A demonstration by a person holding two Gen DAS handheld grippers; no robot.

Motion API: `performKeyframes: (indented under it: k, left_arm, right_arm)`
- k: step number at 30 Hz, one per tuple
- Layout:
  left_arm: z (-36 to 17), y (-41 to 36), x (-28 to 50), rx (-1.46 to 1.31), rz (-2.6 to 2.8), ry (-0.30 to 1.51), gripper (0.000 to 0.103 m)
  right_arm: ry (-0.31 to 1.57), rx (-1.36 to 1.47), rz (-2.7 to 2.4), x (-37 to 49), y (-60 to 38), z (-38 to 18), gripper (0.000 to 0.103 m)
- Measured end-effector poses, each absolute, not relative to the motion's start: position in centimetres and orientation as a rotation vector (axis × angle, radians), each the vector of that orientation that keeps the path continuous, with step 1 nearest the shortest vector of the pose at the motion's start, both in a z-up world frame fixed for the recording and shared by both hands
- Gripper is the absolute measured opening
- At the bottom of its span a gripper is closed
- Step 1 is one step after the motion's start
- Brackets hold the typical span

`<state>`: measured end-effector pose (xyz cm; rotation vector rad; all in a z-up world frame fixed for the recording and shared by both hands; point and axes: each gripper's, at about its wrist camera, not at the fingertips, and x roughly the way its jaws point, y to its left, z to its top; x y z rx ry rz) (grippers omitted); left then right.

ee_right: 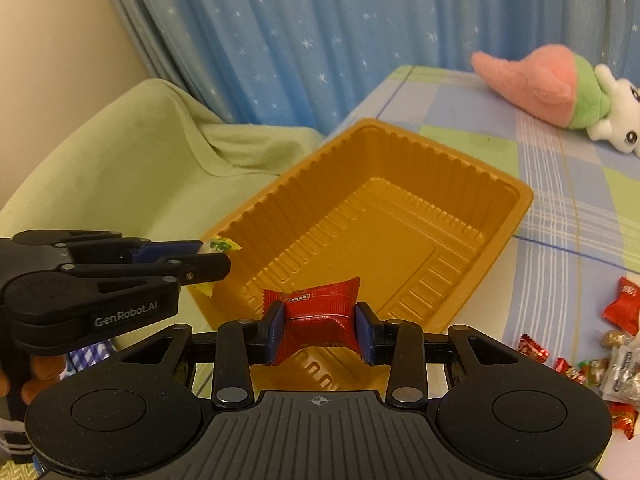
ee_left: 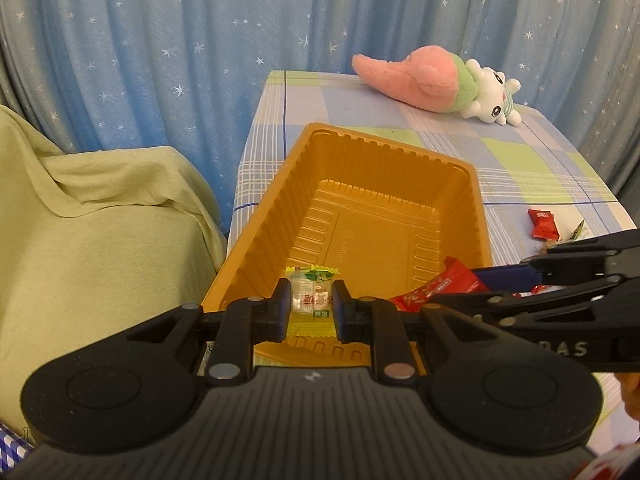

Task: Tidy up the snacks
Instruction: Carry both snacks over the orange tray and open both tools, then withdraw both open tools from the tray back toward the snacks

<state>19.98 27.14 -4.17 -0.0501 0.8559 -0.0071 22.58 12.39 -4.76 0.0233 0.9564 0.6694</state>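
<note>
An orange plastic tray (ee_left: 276,188) (ee_right: 516,200) lies on the checked tablecloth, with nothing lying on its floor. My left gripper (ee_left: 312,304) is shut on a small yellow-green wrapped snack (ee_left: 314,300) over the tray's near end. It also shows from the side in the right wrist view as the left gripper (ee_right: 208,256), with the yellow-green snack (ee_right: 222,245) at its tip. My right gripper (ee_right: 320,330) is shut on a red wrapped snack (ee_right: 320,312) above the tray's near edge. In the left wrist view the right gripper (ee_left: 484,278) comes in from the right with the red snack (ee_left: 444,284).
Loose snacks (ee_right: 616,352) lie on the cloth right of the tray, with a red packet (ee_left: 542,222) among them. A pink and white plush toy (ee_left: 436,80) lies at the table's far side. A pale green cloth (ee_left: 92,208) covers a seat on the left. Blue starred curtains hang behind.
</note>
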Motion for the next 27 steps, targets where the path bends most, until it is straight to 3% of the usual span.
performKeyframes:
  k: [11,16,27]
  left_arm:
    - [-5.1,27.4,21.7,-0.040,-0.039,0.872,0.020]
    - [-5.2,27.3,21.9,-0.038,-0.048,0.878,0.020]
    - [-5.6,26.9,22.3,-0.035,-0.060,0.893,0.020]
  right_arm:
    - [0.992,0.028,0.627,24.5,13.3,-6.6,0.039]
    - [0.989,0.030,0.607,24.6,13.3,-6.5,0.056]
    - [0.977,0.061,0.579,24.3,11.7,-5.9,0.058]
